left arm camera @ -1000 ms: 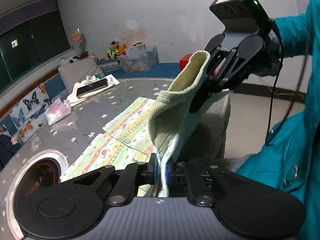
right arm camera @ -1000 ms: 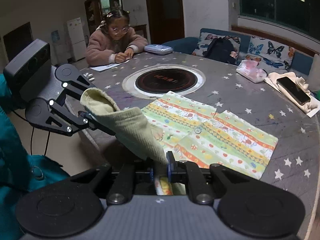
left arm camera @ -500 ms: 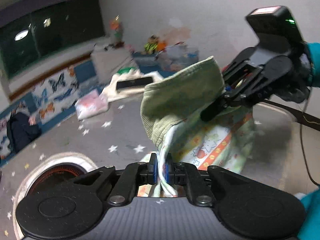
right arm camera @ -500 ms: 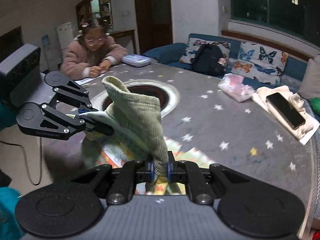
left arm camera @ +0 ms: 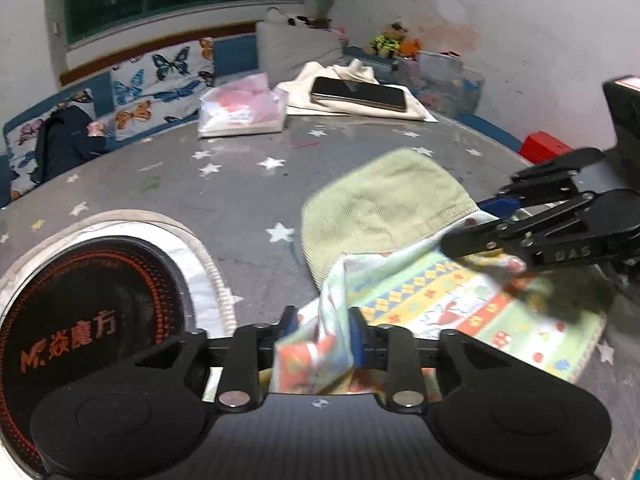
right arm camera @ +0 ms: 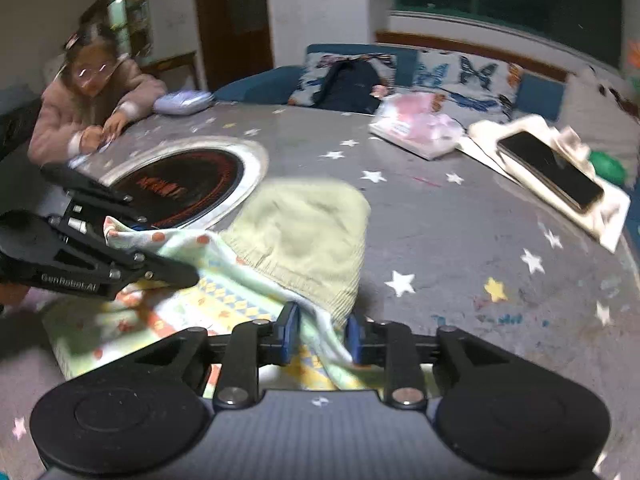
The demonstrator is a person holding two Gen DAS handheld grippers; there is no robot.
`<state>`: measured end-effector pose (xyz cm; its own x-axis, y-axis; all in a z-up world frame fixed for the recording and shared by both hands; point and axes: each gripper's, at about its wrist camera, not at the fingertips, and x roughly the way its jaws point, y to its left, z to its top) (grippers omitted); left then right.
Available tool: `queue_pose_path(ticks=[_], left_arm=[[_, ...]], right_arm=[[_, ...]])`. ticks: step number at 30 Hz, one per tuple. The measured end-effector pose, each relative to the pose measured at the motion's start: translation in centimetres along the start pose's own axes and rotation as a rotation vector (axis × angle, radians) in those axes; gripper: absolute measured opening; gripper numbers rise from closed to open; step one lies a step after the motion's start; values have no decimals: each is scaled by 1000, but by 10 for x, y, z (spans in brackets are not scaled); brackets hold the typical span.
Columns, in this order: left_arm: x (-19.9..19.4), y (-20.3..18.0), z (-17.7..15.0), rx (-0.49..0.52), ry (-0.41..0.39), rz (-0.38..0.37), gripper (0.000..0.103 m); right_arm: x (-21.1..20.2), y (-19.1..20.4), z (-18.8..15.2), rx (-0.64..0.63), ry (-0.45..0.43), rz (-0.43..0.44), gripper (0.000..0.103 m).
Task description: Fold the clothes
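A small child's garment with a colourful striped print (left arm camera: pixel 452 300) and a pale green ribbed waistband (left arm camera: pixel 384 208) lies on the grey star-patterned table (left arm camera: pixel 240 192). My left gripper (left arm camera: pixel 322 332) has its jaws parted, with a fold of the printed cloth still between them. My right gripper (right arm camera: pixel 322 334) also stands parted around the cloth edge beside the green waistband (right arm camera: pixel 308 232). Each gripper shows in the other's view, the right one (left arm camera: pixel 480 236) and the left one (right arm camera: pixel 160 268), both low over the garment.
A round induction cooktop (left arm camera: pixel 80 312) is set into the table at the left. A phone on a folded cream cloth (left arm camera: pixel 360 94), a pink tissue pack (left arm camera: pixel 244 114) and a butterfly-print sofa (left arm camera: pixel 160 76) lie beyond. A child (right arm camera: pixel 96 92) sits at the far table edge.
Both grippers carried the lifted garment forward and down onto the table. Their jaws, shut on the cloth before, now stand parted, and the garment lies spread with the waistband folded away from me.
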<state>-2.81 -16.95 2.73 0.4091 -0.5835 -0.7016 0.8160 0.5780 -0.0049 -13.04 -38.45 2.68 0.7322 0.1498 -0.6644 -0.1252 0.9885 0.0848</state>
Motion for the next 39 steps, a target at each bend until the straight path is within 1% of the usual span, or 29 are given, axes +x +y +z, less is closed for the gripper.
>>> queue_pose_path(ticks=[1, 2, 3, 5, 6, 7, 9, 11, 14, 16, 19, 21, 22, 24, 25, 27, 29, 31, 33, 36, 38, 39], left_arm=[[-2, 1, -1, -6, -1, 9, 39], [-3, 3, -2, -15, -3, 17, 43], [-4, 5, -3, -25, -4, 24, 45], [-4, 11, -5, -53, -9, 27, 47], [-4, 14, -5, -68, -11, 29, 50], [-4, 16, -5, -80, -15, 41, 51], [-6, 22, -6, -109, -22, 58, 53], [-8, 28, -7, -141, -28, 75, 54], [-11, 38, -8, -189, -38, 128, 54], [-14, 45, -10, -217, -36, 174, 54], [-19, 54, -13, -247, -30, 228, 54], [-23, 59, -16, -261, -26, 260, 51], [-25, 62, -17, -267, -24, 276, 51], [-35, 62, -18, -288, -44, 273, 47], [-38, 58, -17, -284, -55, 256, 47], [-42, 47, -13, -274, -78, 218, 45], [-47, 37, -9, -264, -100, 180, 44], [-41, 19, -4, -236, -93, 107, 44], [-30, 7, 1, -215, -77, 67, 43], [-7, -3, 5, -205, -30, 56, 43], [6, -3, 5, -211, -1, 60, 43], [7, -3, 5, -208, -2, 65, 44]], right_arm=[[-2, -3, -1, 19, -13, -19, 29], [-6, -4, -3, 27, -29, -49, 37], [-10, -5, -5, 31, -44, -71, 42], [-22, -7, -10, 51, -81, -108, 44], [-30, -7, -13, 65, -101, -122, 49], [-37, -7, -16, 79, -120, -134, 52], [-51, -6, -23, 101, -155, -150, 52], [-60, 0, -31, 99, -172, -141, 52], [-60, 6, -42, 103, -148, -87, 52], [-51, 5, -47, 111, -119, -72, 51], [-38, -9, -51, 160, -91, -83, 50], [-34, -21, -49, 201, -98, -99, 45], [-35, -25, -47, 221, -101, -107, 45], [-38, -26, -40, 227, -117, -143, 45], [-40, -23, -37, 212, -128, -158, 46], [-41, -14, -30, 173, -143, -142, 45], [-35, -3, -22, 138, -135, -120, 45], [-24, 5, -17, 118, -115, -106, 44], [-9, 7, -13, 122, -92, -119, 44], [9, 0, -11, 165, -62, -158, 44], [10, -5, -10, 193, -65, -169, 44], [9, -8, -10, 208, -67, -172, 44]])
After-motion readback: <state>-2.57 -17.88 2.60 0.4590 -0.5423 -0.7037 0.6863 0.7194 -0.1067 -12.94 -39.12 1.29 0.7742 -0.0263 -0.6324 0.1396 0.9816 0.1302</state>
